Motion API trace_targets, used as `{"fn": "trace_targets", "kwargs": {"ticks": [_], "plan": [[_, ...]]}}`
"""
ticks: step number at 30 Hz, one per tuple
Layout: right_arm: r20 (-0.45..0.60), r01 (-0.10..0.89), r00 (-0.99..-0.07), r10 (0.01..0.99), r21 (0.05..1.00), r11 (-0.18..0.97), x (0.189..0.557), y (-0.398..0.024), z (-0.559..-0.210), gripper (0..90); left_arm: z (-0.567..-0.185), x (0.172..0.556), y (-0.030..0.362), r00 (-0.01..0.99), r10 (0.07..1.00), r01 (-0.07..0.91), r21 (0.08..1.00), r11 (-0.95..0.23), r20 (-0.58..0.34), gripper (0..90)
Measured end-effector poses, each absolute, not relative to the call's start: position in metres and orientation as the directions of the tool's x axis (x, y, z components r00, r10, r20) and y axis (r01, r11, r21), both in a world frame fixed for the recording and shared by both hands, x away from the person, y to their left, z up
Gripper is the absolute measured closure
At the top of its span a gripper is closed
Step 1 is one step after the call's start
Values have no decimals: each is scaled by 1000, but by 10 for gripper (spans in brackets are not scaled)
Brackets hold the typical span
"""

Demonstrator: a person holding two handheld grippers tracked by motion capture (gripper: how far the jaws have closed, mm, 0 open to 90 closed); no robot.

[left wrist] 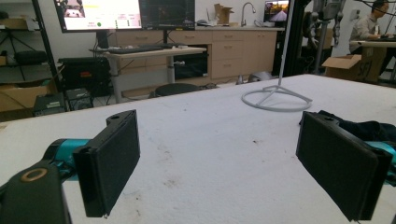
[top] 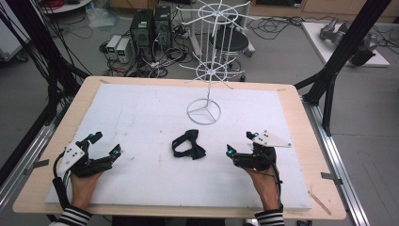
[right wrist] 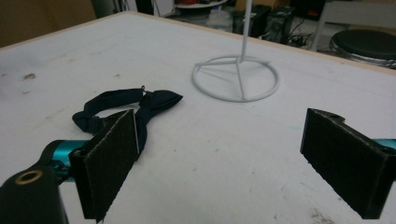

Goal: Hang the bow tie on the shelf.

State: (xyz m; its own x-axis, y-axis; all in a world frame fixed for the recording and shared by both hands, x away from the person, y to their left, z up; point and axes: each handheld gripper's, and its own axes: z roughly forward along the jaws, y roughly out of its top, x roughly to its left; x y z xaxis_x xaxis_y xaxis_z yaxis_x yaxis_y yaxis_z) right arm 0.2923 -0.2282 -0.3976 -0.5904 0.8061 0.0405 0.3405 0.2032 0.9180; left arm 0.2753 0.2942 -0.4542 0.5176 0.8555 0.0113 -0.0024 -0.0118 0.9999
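Two sets of tongs rest low on the worktop [top: 141, 108], both spread wide and holding nothing: the left tongs [top: 104, 146] near the front left, the right tongs [top: 239, 143] near the front right. Between them, well apart from either, lies the black bow tie [top: 188, 145] with its strap looped beside the knot, flat on the white sheet and just in front of the white wire stand [top: 203, 111].

Risks, as I judge them, come mostly from the bow tie itself. It is soft and lies flat, so a pinch that comes in too high may close on air, and one too low may scrape the sheet and push the cloth along. Catching only the thin strap [right wrist: 109, 100] could let the knot dangle and swing. If the tie is meant for the stand's thin arms [top: 214, 70], a swinging loop could miss them or snag, and a knock against the light wire frame might tip it on its ring base [right wrist: 236, 77].

Little stands in the way: the sheet between tongs and tie is bare. Beyond the far edge sit computer towers [top: 150, 26], tangled cables and a black stool [top: 233, 40], all off the worktop.
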Motion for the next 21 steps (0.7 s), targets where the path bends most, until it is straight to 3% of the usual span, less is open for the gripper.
{"fn": "trace_targets", "kwargs": {"ticks": [21], "plan": [[58, 446, -717, 694, 803, 394, 322, -164, -386, 103, -454, 275, 294, 514, 858, -1, 1000, -16, 14, 139]]}}
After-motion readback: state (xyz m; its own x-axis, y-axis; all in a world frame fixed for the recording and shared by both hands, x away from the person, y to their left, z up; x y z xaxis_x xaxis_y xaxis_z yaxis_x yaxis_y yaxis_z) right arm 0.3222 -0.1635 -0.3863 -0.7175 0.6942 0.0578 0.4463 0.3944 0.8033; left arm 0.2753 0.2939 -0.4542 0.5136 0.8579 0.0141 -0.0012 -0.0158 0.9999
